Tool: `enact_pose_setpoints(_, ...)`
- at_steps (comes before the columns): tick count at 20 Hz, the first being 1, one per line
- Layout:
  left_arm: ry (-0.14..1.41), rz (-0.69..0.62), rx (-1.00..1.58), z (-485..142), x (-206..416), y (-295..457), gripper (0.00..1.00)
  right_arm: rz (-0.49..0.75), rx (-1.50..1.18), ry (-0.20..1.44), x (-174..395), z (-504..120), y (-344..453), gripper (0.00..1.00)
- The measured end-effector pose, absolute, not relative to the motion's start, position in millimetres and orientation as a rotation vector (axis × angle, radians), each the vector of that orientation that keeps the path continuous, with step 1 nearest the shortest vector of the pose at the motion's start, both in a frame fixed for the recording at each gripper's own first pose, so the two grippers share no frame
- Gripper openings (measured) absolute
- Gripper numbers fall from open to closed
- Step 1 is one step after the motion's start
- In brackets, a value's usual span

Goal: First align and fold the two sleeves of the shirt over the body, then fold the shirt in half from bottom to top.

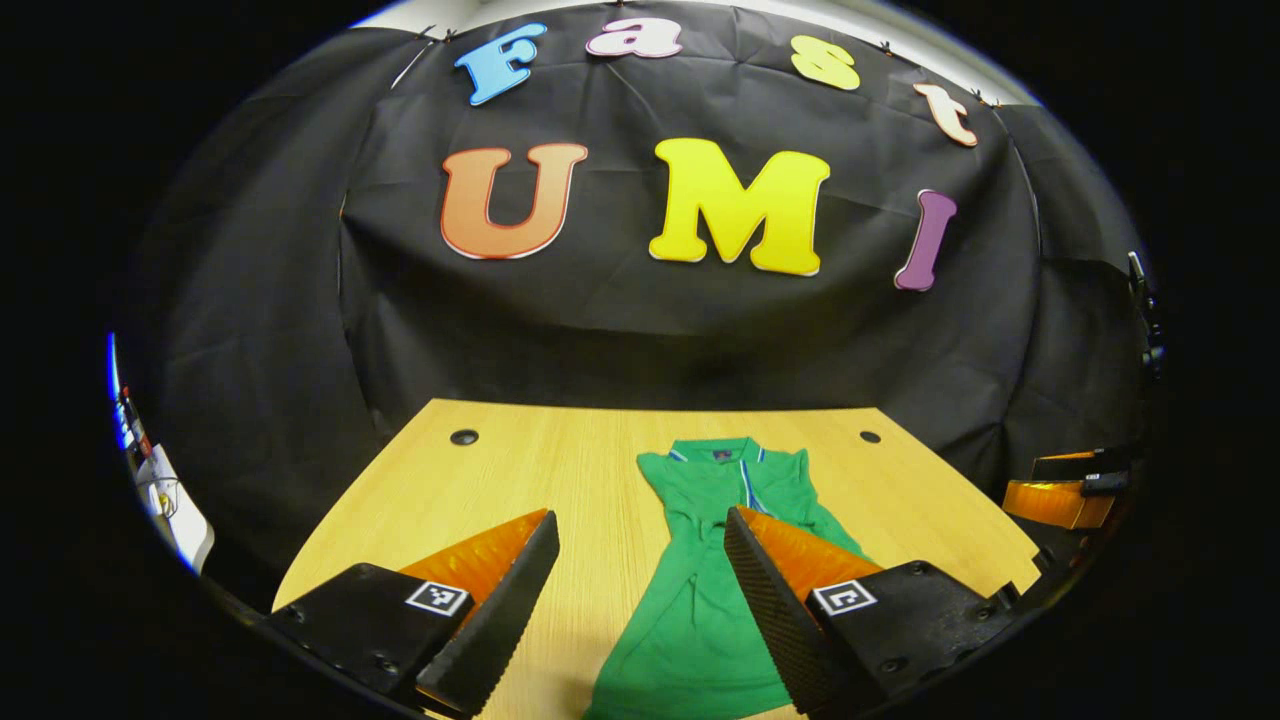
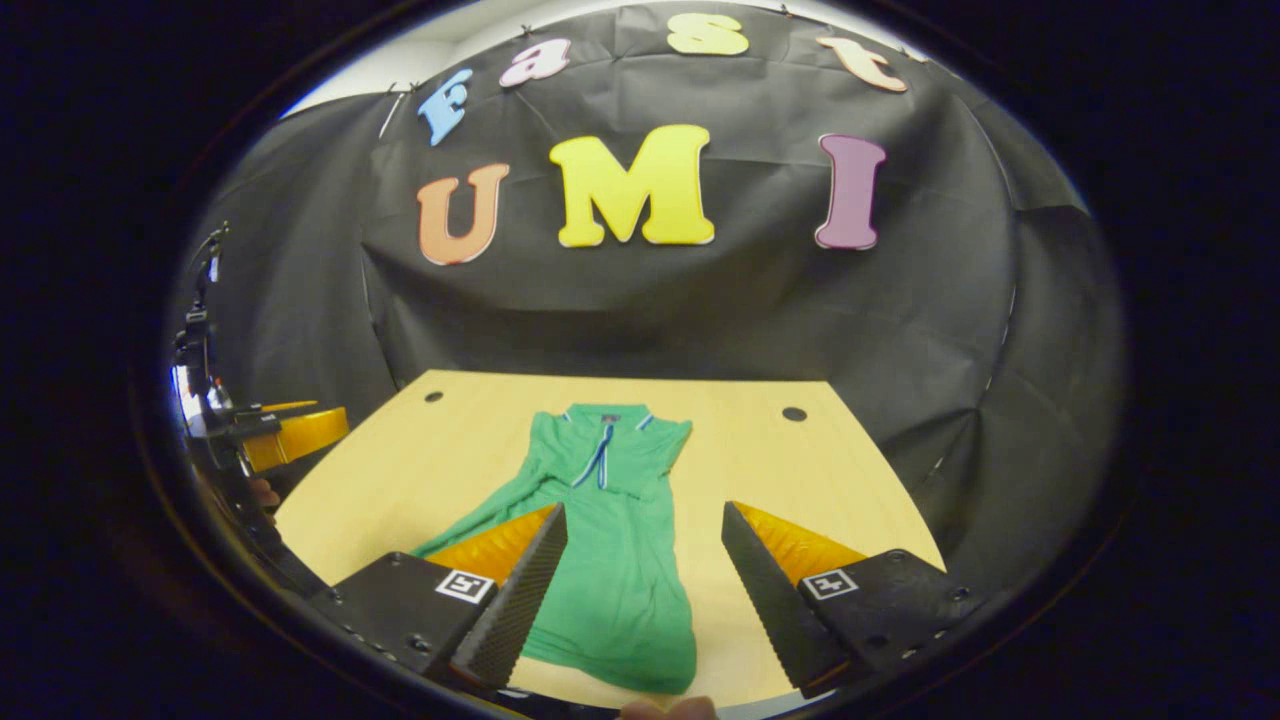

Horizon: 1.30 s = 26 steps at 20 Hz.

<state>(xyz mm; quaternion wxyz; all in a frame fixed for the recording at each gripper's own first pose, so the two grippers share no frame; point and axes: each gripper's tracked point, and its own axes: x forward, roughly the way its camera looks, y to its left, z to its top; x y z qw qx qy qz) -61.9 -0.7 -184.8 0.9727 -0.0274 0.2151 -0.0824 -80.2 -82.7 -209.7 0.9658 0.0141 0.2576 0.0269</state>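
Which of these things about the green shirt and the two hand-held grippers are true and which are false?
1. The green shirt lies on a wooden table. True.
2. The shirt's collar points toward the black cloth wall. True.
3. The right hand-held gripper is squeezing the shirt. False: its fingers are spread apart above the shirt and grip nothing.
4. The left hand-held gripper is open. True.
5. The shirt is already folded in half from bottom to top. False: it still lies stretched out long, hem near the grippers and collar far away.
6. The table has round holes near its far corners. True.
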Motion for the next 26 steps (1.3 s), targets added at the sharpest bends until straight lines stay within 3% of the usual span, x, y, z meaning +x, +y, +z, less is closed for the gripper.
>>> enact_pose_setpoints(1,0.456,-0.163,-0.052,-195.7,-71.9,3.2,1.0,0.057,0.028,0.539,-85.9,-219.0,-81.9,0.92)
enact_pose_setpoints(2,0.474,-0.162,-0.048,-206.2,-79.7,7.1,1.0,0.054,0.019,0.561,-92.3,-229.7,-82.9,0.96)
enact_pose_setpoints(10,0.677,-0.202,-0.068,-306.0,-137.4,5.3,1.0,0.039,-0.012,0.743,-136.0,-322.2,-90.8,0.96)
enact_pose_setpoints(11,0.708,-0.213,-0.062,-322.4,-144.5,4.2,1.0,0.035,-0.015,0.767,-138.2,-335.2,-93.7,0.93)
enact_pose_setpoints(15,0.797,-0.214,-0.07,-369.0,-159.4,3.1,1.0,0.018,-0.032,0.844,-141.9,-380.7,-102.0,0.97)
enact_pose_setpoints(26,0.874,-0.189,-0.006,-400.9,-166.2,11.9,1.0,0.035,-0.026,0.969,-149.3,-434.1,-110.3,0.94)
